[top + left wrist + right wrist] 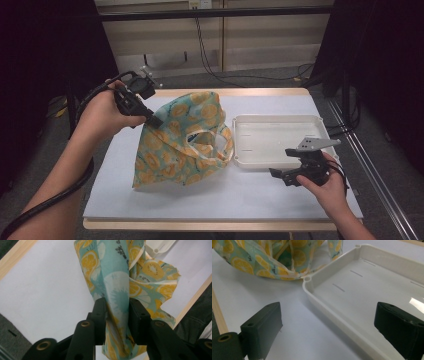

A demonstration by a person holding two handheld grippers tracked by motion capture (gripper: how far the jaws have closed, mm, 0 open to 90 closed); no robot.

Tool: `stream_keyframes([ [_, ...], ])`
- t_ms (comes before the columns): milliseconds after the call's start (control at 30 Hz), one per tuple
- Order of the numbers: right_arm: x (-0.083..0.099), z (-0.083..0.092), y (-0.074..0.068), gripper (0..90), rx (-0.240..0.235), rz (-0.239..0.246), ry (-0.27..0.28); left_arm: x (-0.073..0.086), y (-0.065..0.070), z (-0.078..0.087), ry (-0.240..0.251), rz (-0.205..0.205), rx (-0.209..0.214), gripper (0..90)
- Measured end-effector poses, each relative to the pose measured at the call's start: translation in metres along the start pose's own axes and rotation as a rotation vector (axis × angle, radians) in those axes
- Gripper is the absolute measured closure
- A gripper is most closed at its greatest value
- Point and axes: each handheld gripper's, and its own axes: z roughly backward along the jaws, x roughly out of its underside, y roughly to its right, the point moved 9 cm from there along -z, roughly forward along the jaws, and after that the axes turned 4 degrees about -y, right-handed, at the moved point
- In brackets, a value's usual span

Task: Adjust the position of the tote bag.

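A teal cloth bag (pixel 180 145) printed with orange citrus slices lies on the white table, its pale handles (pixel 220 145) toward the tray. My left gripper (pixel 155 120) is shut on a raised fold at the bag's upper left edge, lifting it into a peak. In the left gripper view both black jaws pinch the bunched bag (pixel 117 285), with the left gripper (pixel 117 305) pointing down at the table. My right gripper (pixel 280 175) is held open and holds nothing at the near corner of the white tray (pixel 277 118). In the right gripper view the right gripper (pixel 328 312) has its jaws wide apart, straddling the tray's rim (pixel 324 305), with the bag (pixel 262 265) beyond.
The white table top (pixel 225 200) has a wooden border (pixel 210 226). The tray holds nothing visible. Black cables trail on the floor behind the table, and a dark curtain stands at each side.
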Motion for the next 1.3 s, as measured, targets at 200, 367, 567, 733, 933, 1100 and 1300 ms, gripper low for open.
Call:
stream_keyframes([
  [200,-0.023,-0.015,0.001,4.3,-0.047,0.032,0.038,0.0,-0.003,-0.001,0.006,0.036,0.002,81.4],
  [367,-0.048,-0.035,-0.003,7.9,-0.101,0.063,0.04,-0.005,-0.004,-0.003,0.009,0.046,-0.006,81.4],
  [567,-0.082,-0.06,-0.007,9.8,-0.154,0.106,0.064,-0.006,-0.004,-0.01,0.008,0.035,0.009,78.6],
  [733,-0.105,-0.078,-0.013,14.5,-0.224,0.084,0.094,-0.006,-0.005,-0.011,0.017,0.035,0.02,79.6],
  [933,-0.125,-0.092,-0.019,16.2,-0.244,0.097,0.111,-0.006,-0.005,-0.011,0.019,0.041,0.019,84.1],
  [1100,-0.137,-0.1,-0.021,18.1,-0.236,0.106,0.133,-0.005,-0.006,-0.011,0.016,0.041,0.024,84.5],
  [1300,-0.148,-0.11,-0.025,22.2,-0.248,0.124,0.164,-0.004,-0.006,-0.011,0.014,0.04,0.026,84.6],
])
